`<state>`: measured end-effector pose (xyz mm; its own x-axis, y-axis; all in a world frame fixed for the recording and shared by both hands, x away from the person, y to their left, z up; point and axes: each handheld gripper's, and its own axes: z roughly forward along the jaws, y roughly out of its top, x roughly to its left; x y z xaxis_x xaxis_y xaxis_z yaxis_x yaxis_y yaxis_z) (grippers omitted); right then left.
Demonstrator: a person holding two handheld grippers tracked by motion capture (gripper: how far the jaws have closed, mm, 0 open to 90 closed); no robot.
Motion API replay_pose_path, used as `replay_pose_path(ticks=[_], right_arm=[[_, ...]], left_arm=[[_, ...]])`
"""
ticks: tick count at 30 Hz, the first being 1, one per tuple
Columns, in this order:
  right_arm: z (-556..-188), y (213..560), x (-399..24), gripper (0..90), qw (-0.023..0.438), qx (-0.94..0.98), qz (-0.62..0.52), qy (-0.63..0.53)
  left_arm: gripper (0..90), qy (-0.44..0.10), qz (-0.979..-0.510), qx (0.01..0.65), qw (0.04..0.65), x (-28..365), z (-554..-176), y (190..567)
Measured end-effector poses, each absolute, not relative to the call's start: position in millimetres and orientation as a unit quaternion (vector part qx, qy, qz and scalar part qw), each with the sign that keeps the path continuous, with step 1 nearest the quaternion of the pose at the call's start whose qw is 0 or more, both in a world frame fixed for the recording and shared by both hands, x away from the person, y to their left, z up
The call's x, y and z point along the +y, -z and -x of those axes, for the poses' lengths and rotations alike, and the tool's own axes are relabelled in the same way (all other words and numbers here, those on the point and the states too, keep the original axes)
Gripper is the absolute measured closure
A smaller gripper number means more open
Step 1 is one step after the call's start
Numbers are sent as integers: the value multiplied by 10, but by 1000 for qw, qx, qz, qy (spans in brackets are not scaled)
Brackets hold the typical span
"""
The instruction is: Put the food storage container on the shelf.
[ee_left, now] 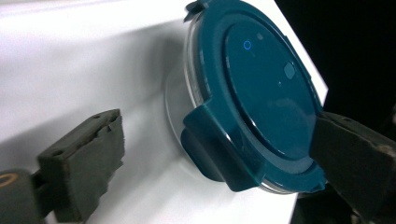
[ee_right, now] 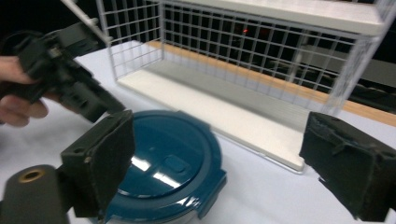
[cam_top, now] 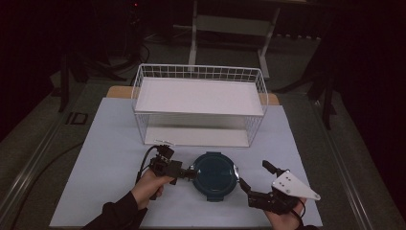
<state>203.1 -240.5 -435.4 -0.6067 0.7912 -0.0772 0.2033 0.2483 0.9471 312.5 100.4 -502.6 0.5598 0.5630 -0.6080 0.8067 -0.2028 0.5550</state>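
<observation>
Nearest the camera in the high view, the right tongs (cam_top: 252,178) lie low at the bench's near edge, held in the person's right hand (cam_top: 287,218), with the grey three-cornered plate on top. Their jaws stand wide apart with nothing between the pads; one jaw tip lies just beside the right rim of the round clear container with a dark teal clip-on lid (cam_top: 215,175).

That container sits on the white sheet covering the bench (cam_top: 105,158), near the front and about midway between the two hands. Its lid is on, with the side clips folded down over the clear wall.

The left tongs (cam_top: 189,173), gripped in the left hand (cam_top: 149,186), reach in from the container's left side. In the left gripper view the jaws are apart: one dark pad (ee_left: 86,163) hangs clear over the white sheet, the other lies at the lid's edge, and whether it touches there cannot be told. A lid clip (ee_left: 212,142) sits between them, not pressed.

Behind the container, well apart from it, stands a white wire rack with two flat white shelves (cam_top: 198,96). Its lower shelf faces the container.
</observation>
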Motion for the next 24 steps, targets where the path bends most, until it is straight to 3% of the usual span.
replay_pose_path(ticks=[5, 11, 15, 24], right_arm=[[-2024, 4363, -2377, 96, 287, 740, -334, -508], [-2027, 4363, -2373, 96, 283, 742, -334, -507], [-2027, 4365, -2365, 96, 285, 744, -333, -505], [-2109, 4407, -2408, 97, 253, 746, -359, -502]], left_arm=[[111, 183, -743, 469, 441, 1041, -3161, 5099], [295, 212, -736, 482, 425, 1013, -3160, 5144], [470, 230, -728, 482, 429, 1010, -3163, 5165], [501, 228, -727, 481, 434, 1009, -3140, 5142]])
